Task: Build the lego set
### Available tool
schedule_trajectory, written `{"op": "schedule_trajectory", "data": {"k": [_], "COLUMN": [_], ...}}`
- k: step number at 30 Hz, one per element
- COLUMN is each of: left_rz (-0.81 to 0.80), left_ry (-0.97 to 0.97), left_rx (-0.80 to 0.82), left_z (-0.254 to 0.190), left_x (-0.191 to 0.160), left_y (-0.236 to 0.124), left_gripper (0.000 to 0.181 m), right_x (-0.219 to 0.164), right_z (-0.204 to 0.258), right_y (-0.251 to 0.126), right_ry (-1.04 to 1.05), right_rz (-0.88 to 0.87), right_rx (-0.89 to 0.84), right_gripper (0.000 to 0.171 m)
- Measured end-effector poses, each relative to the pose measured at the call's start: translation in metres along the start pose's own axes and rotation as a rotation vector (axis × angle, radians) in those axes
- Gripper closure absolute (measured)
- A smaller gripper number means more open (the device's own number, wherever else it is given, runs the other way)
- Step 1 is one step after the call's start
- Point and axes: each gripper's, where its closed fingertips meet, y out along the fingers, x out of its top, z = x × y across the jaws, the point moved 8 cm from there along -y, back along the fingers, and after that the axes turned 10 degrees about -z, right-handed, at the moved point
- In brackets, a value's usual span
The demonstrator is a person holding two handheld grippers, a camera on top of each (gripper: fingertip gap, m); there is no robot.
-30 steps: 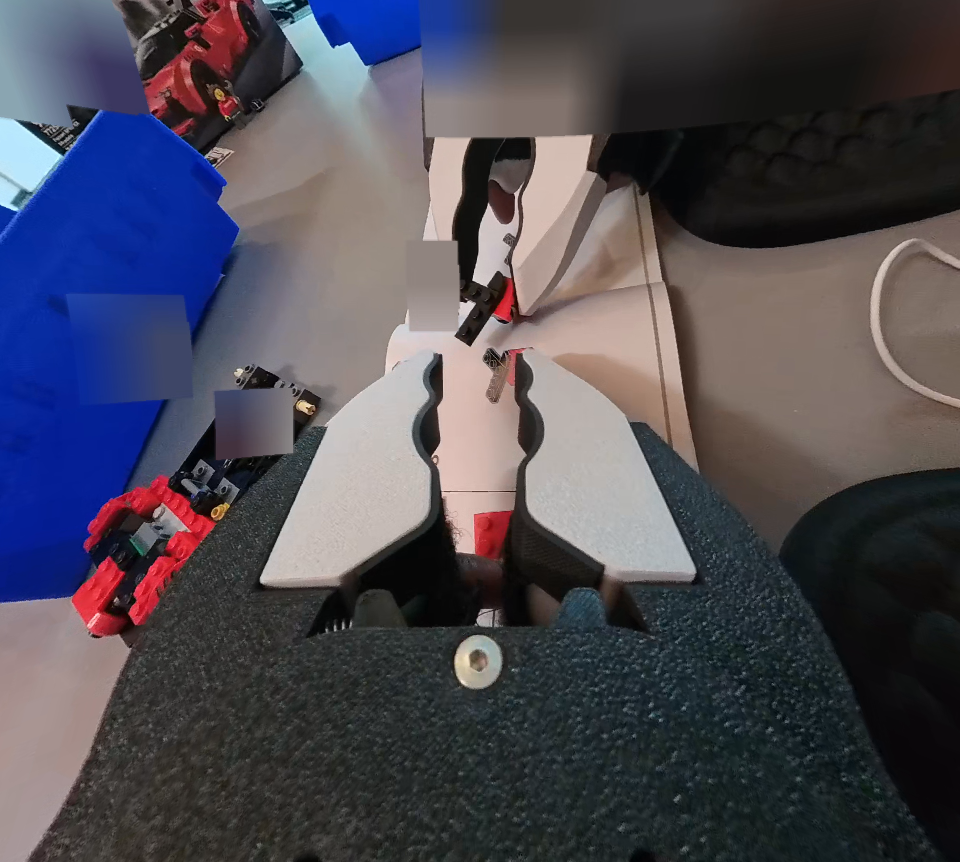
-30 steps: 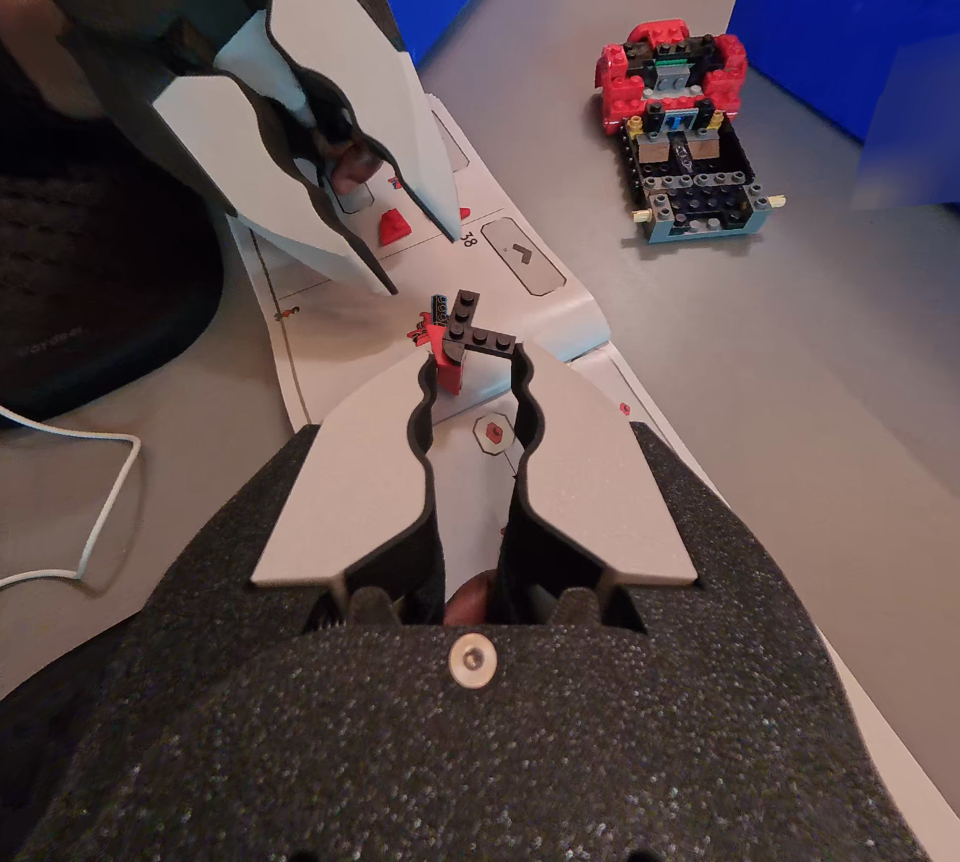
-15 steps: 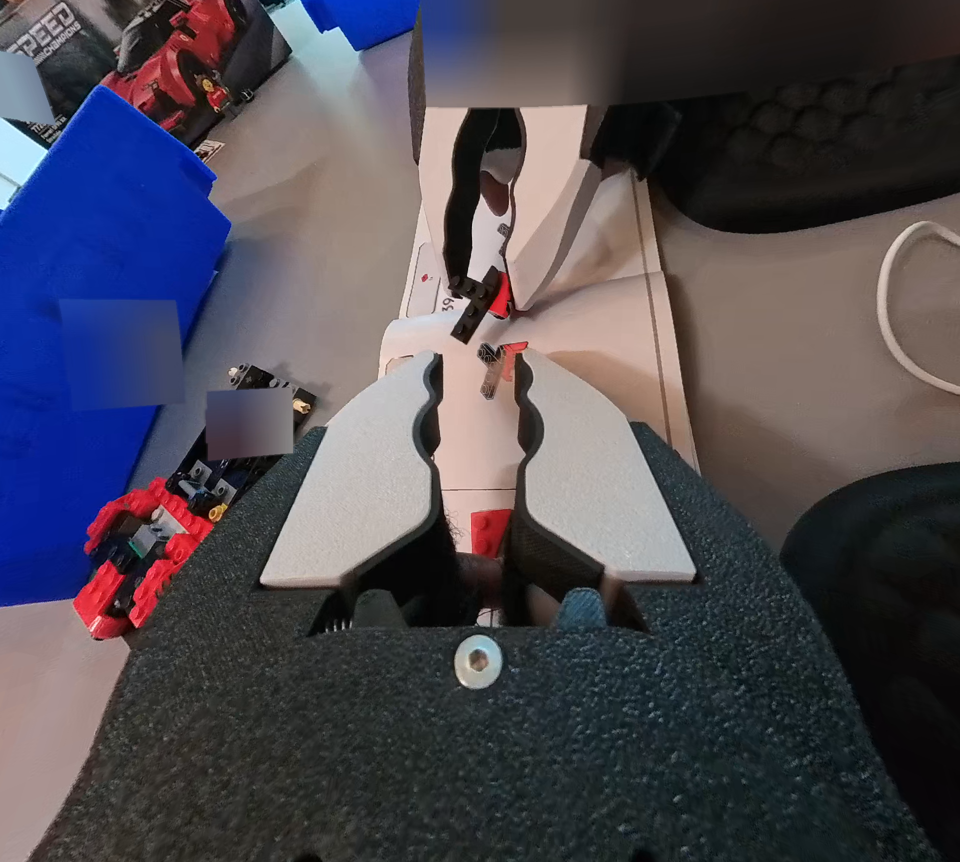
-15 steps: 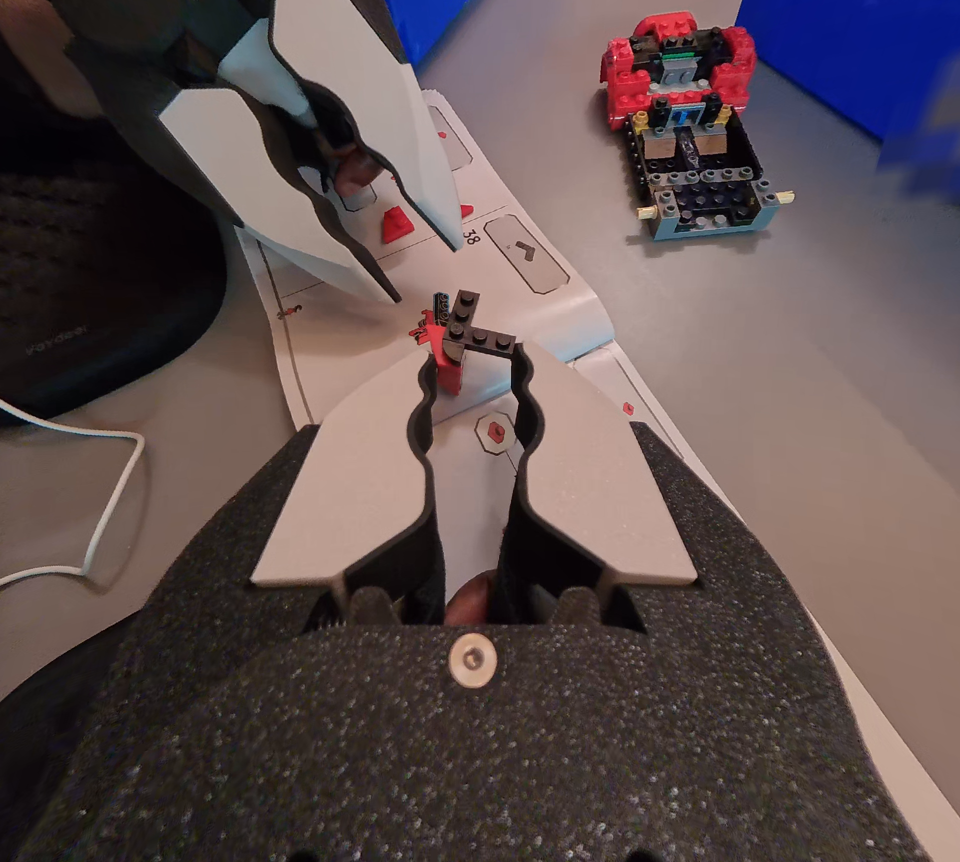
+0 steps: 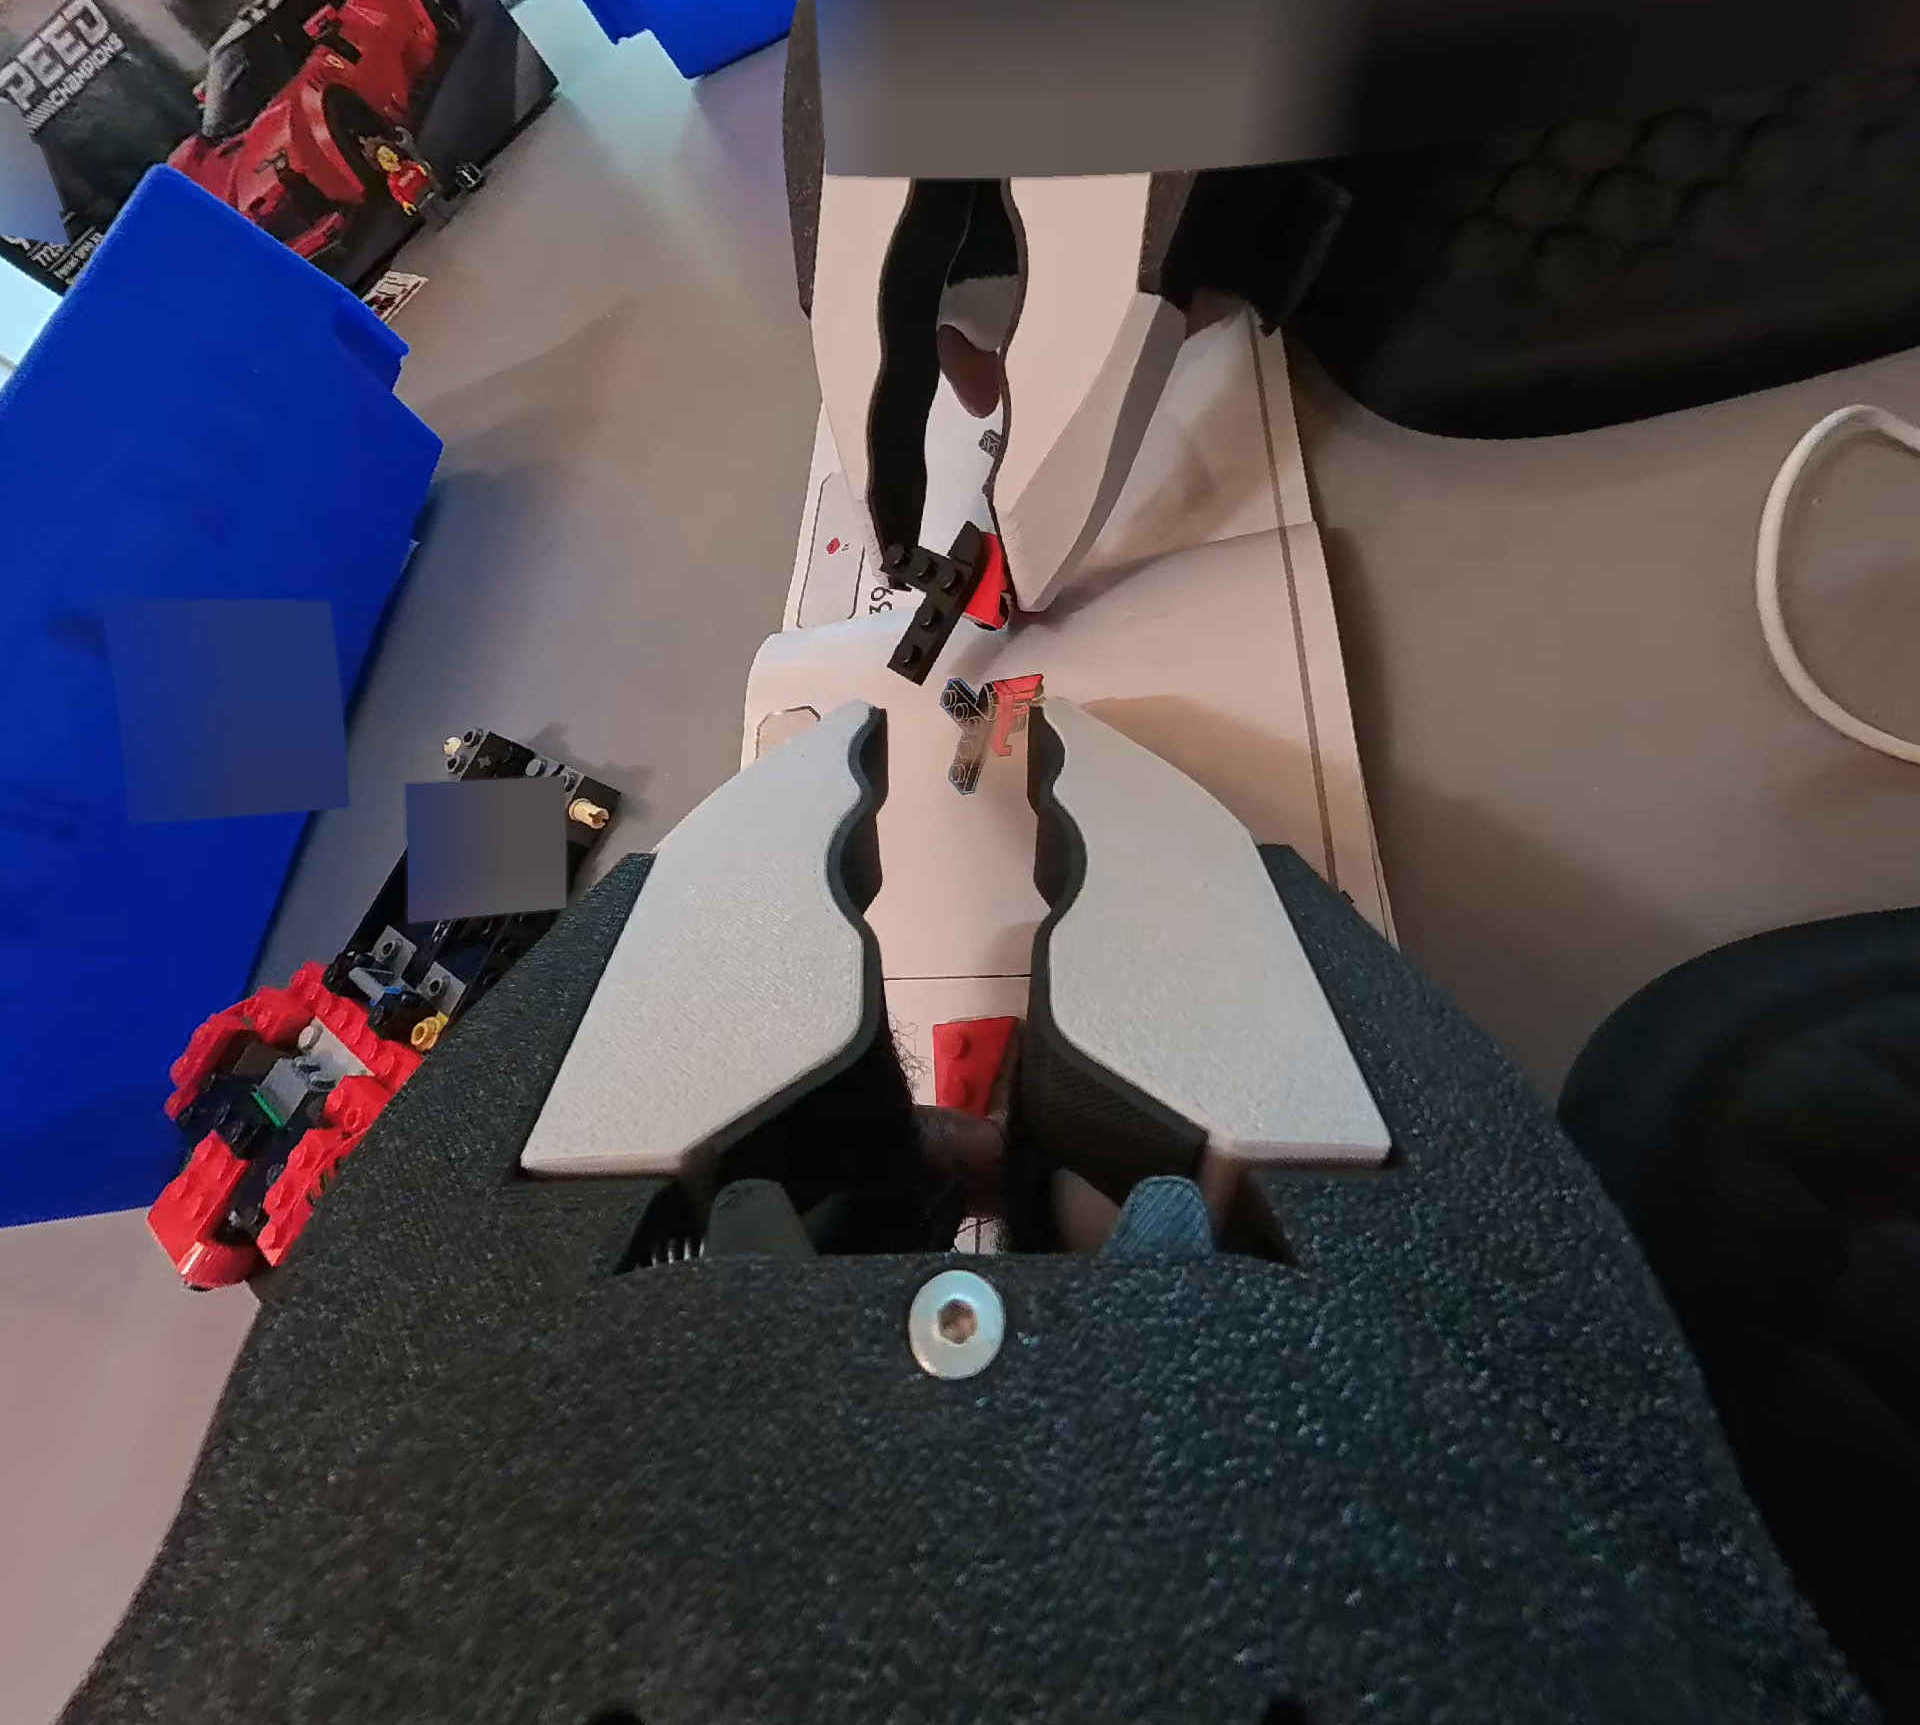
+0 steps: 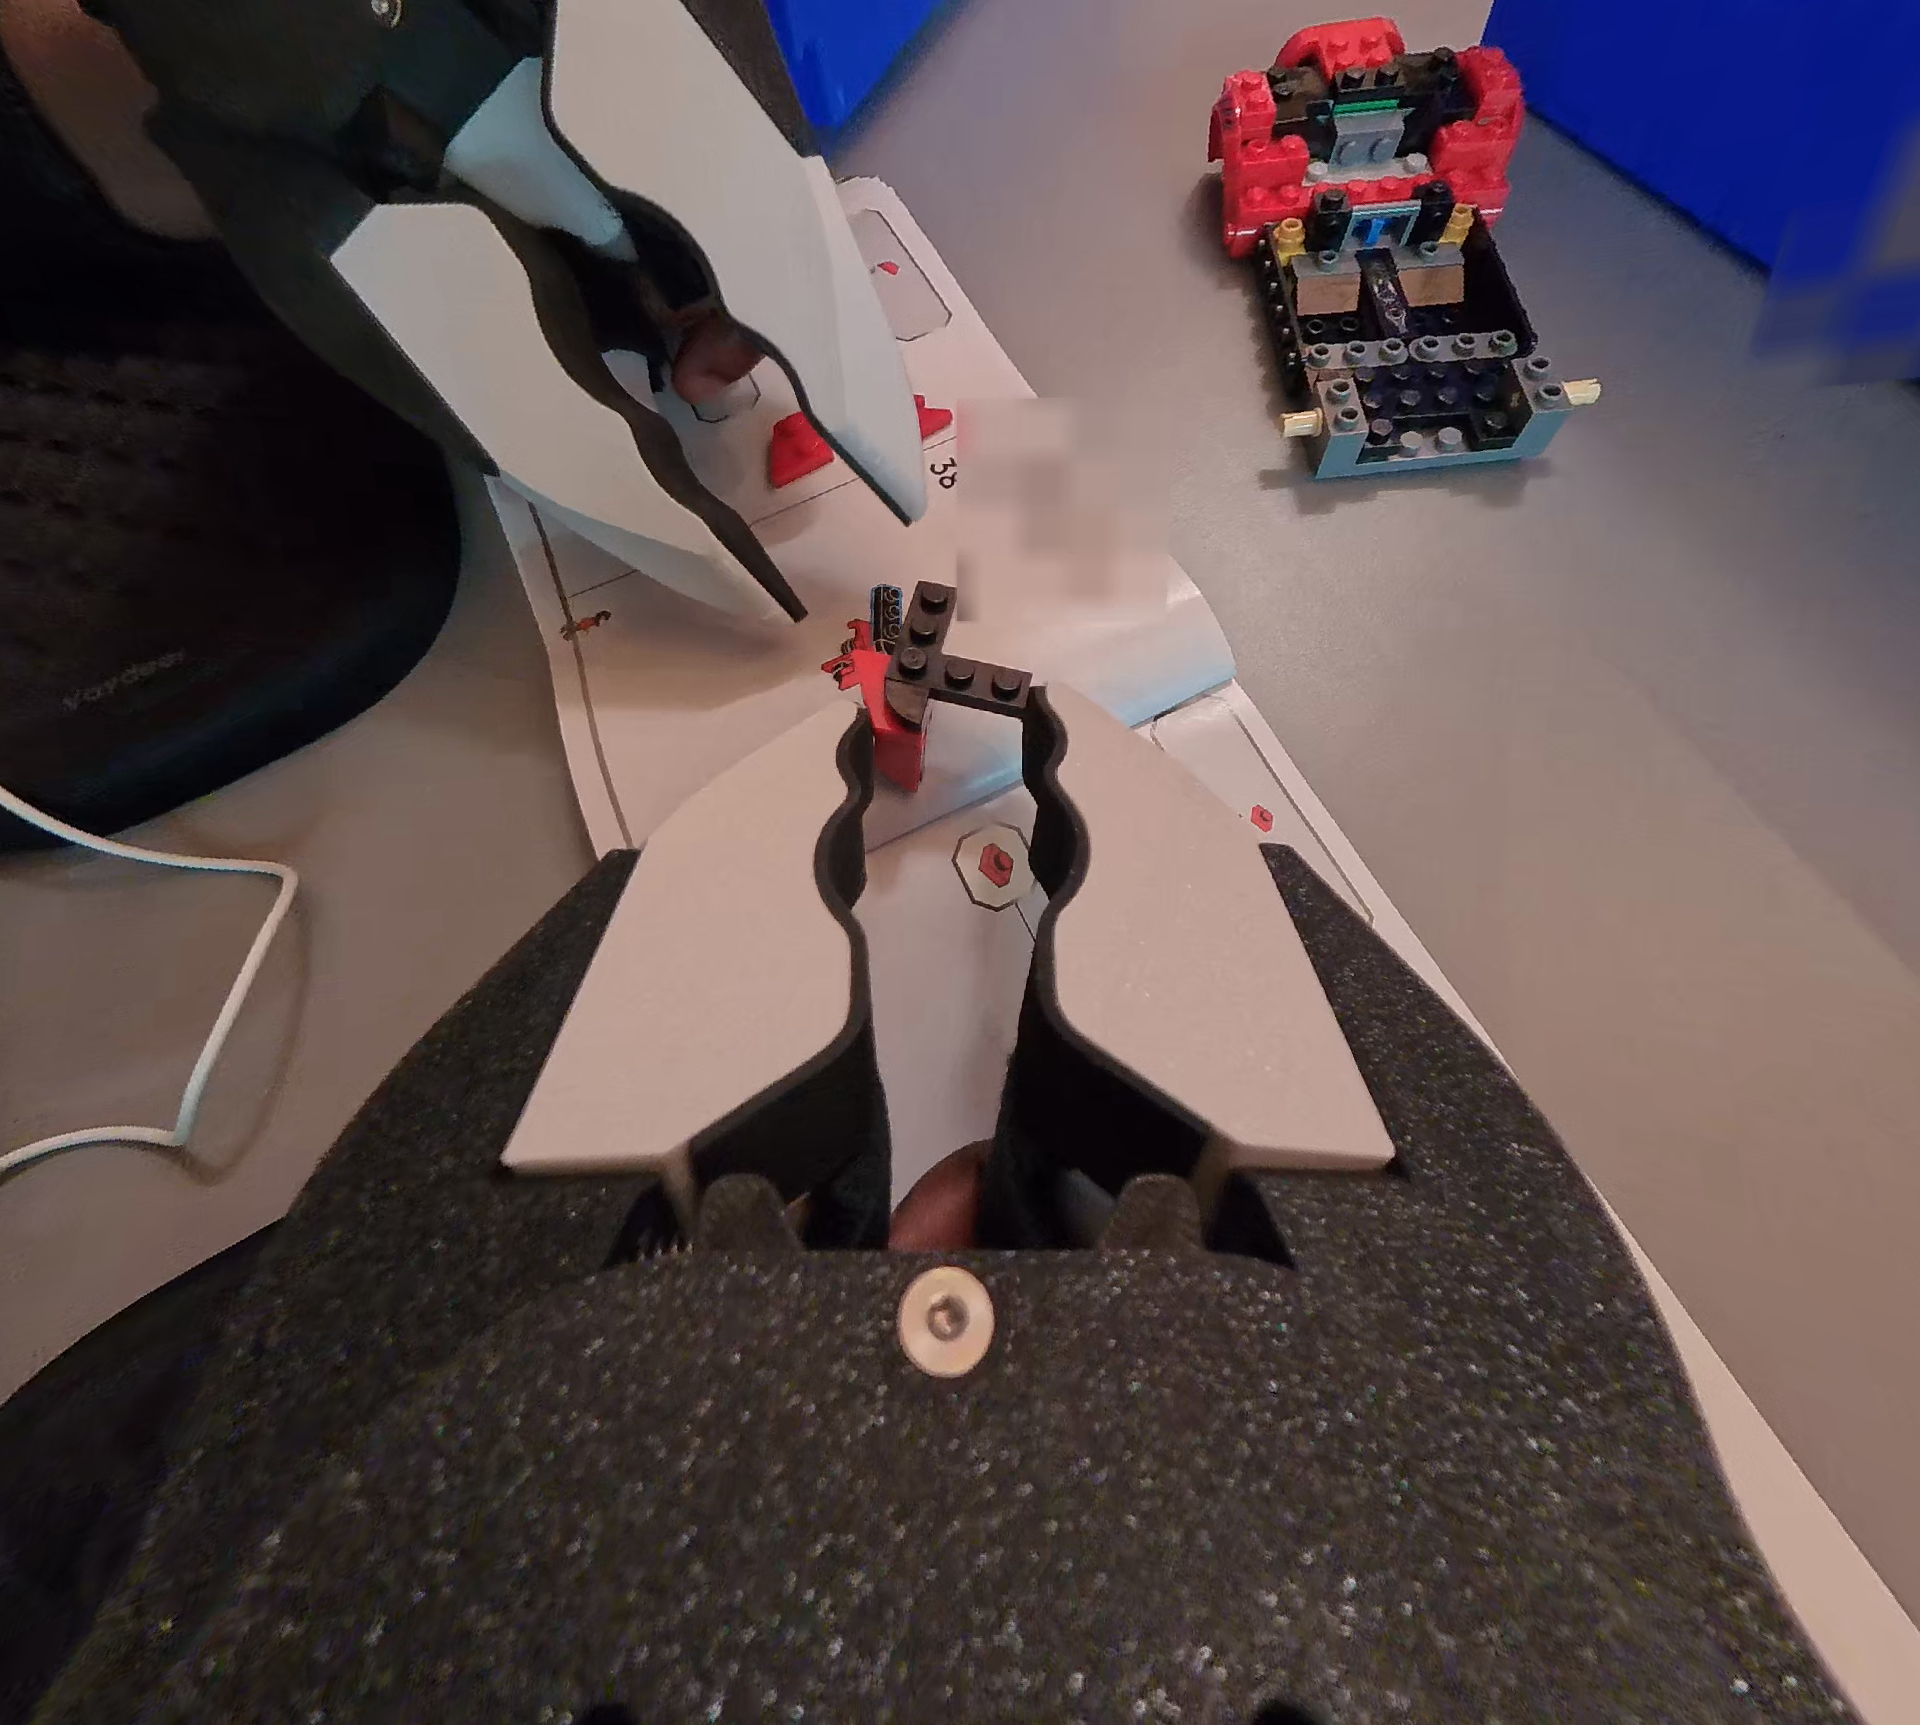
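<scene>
Right claw [image 6: 940, 714]: tips pinch a small lego sub-assembly [image 6: 940, 673], i.e. a black L-shaped studded plate w/ a red piece beneath, held just above the open instruction booklet [image 6: 1101, 647]. Left claw [image 5: 956, 719]: spread, nothing between its tips, facing the right claw from close by over the same booklet; in the right wrist view it shows upper left, tips angled down toward the page. Printed diagram of the part lies on the page between the two claws. Part-built red and black lego car [image 6: 1382, 241]: on the grey desk [image 6: 1558, 792], well apart from both claws, beside blue bins [image 5: 177, 636]. Set box [image 5: 260, 34] w/ red car picture stands farther back. White cable [image 6: 208, 1000] lies on desk near a black cushioned object [image 6: 187, 615].
</scene>
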Motion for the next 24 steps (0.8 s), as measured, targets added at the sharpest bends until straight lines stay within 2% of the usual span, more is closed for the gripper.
{"op": "schedule_trajectory", "data": {"k": [20, 24], "left_rz": [0.020, 0.037], "left_ry": [0.019, 0.027], "left_rx": [-0.016, -0.019], "left_z": [-0.0022, -0.0025], "left_x": [-0.0008, -0.0021], "left_y": [0.0021, 0.0030], "left_gripper": [0.155, 0.155], "right_x": [-0.0001, 0.0029], "right_z": [0.0007, -0.0047], "right_y": [0.0001, -0.0058], "right_ry": [0.001, 0.051], "right_rz": [-0.004, -0.076], "right_rx": [0.004, -0.015], "right_gripper": [0.143, 0.144]}}
